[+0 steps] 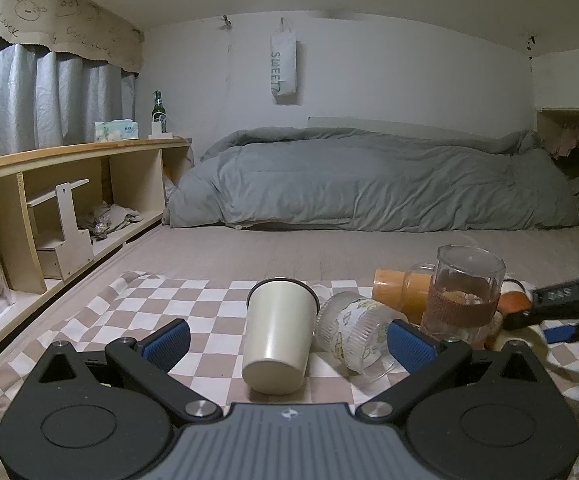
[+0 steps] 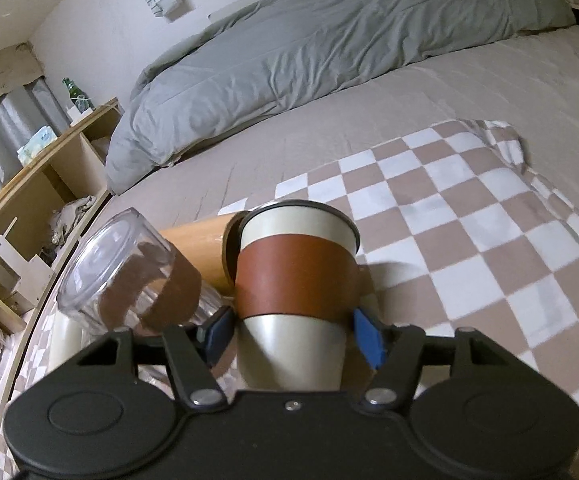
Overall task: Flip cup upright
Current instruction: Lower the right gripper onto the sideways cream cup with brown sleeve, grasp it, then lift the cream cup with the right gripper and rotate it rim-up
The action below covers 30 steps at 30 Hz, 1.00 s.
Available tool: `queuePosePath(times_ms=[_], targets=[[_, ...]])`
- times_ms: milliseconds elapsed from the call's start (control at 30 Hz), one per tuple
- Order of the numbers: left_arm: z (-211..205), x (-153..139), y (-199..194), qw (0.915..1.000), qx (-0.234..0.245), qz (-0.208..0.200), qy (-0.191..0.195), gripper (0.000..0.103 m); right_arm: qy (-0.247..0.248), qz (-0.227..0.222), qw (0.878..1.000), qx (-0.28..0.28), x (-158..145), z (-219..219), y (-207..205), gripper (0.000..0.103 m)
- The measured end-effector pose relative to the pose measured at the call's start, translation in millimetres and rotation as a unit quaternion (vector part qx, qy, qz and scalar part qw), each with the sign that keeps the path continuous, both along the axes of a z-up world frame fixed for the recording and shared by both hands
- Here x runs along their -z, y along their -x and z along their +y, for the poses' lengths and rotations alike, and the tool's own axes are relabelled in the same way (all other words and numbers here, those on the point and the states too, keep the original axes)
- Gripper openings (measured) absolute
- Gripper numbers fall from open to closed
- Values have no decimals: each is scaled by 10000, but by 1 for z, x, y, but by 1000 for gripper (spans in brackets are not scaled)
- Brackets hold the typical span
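Note:
In the left wrist view a cream cup (image 1: pixel 277 336) lies on its side on the checkered cloth (image 1: pixel 157 300), its base toward me. My left gripper (image 1: pixel 289 344) is open, its fingers either side of the cream cup and a ribbed patterned glass (image 1: pixel 349 328) that also lies on its side. In the right wrist view my right gripper (image 2: pixel 295 338) is shut on a steel cup with a brown sleeve (image 2: pixel 295 280), held tilted with its rim pointing away. The right gripper also shows at the right edge of the left wrist view (image 1: pixel 561 312).
A clear glass with a brown band (image 1: pixel 463 292) stands right of the ribbed glass and shows in the right wrist view (image 2: pixel 129 276). An orange cup (image 1: pixel 399 292) lies behind it. A grey duvet (image 1: pixel 369 176) lies across the bed. Wooden shelves (image 1: pixel 69 200) run along the left.

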State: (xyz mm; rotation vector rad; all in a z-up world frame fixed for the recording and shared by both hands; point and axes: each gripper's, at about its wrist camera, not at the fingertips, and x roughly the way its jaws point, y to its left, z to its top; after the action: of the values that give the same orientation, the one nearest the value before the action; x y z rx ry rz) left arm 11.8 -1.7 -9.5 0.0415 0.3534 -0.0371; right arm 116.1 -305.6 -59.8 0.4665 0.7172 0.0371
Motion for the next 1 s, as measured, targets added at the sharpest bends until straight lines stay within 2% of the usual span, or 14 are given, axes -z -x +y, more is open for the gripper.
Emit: queuePosePath(times_ms=[333,500,633,800,900,1000], targets=[[-29,8,7,9986,509,117,83,103,-12,-44,9995,306,-12,-24,63,65],[-59,22,10,9918,1204,353,255,103,-168,54,9997,194,-11,-29,86,65],[-86,40,5,9766,1916,771,597,101,-322,394,9987,5,-4,-30,83,65],[-116,55,-6,9545,2562,1122,1031,92,-304,473,9984,-104,-1,-29,85,65],[-132,63,-12,9414,2932,1241,1117,83,-305,535,9980,-147,-3,-29,84,65],[-143,71,-18,9341,3111,1330,1136,76,-337,650,9971,-190,-5,-31,80,65]])
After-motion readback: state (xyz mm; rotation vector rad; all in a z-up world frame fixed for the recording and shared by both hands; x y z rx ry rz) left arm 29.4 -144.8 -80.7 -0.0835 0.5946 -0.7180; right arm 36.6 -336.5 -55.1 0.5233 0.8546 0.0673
